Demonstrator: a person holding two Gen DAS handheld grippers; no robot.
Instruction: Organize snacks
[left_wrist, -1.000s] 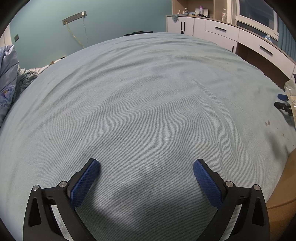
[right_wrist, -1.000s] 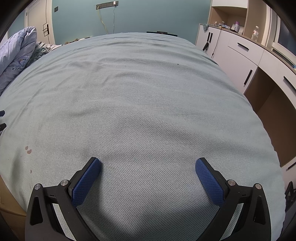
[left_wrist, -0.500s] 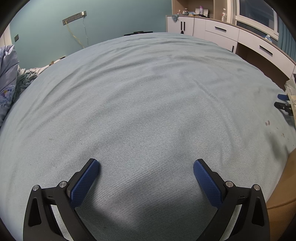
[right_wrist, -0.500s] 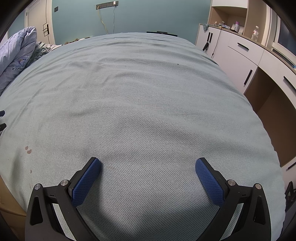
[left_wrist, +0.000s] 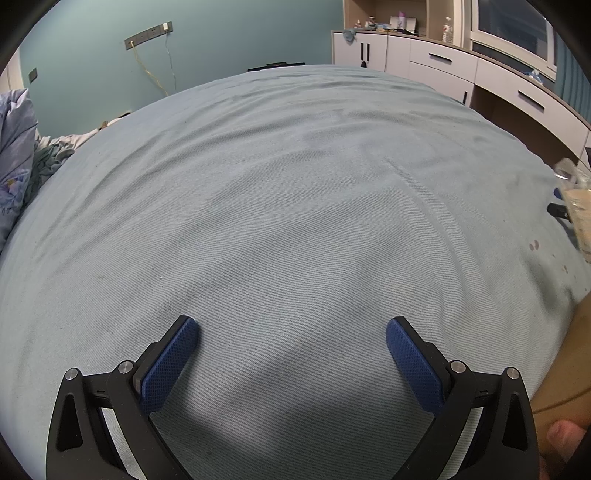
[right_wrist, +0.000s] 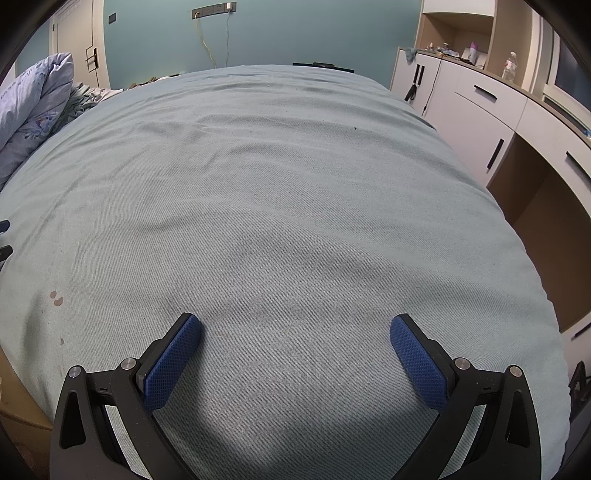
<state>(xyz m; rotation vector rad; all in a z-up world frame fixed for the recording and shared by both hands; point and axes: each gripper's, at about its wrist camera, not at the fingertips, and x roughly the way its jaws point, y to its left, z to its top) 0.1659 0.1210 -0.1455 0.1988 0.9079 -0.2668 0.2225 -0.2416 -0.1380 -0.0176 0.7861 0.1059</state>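
Note:
My left gripper (left_wrist: 291, 326) is open and empty, low over the pale blue bedsheet (left_wrist: 288, 192). My right gripper (right_wrist: 295, 323) is open and empty over the same sheet (right_wrist: 280, 192). A clear plastic snack bag (left_wrist: 578, 218) with pale contents shows at the far right edge of the left wrist view, cut off by the frame. No snack shows in the right wrist view.
A rumpled lilac quilt (right_wrist: 33, 110) lies at the left head of the bed. White cabinets and drawers (right_wrist: 480, 110) run along the right side. Small reddish stains (right_wrist: 56, 298) mark the sheet. A brown wooden bed edge (left_wrist: 569, 362) is at the lower right of the left wrist view.

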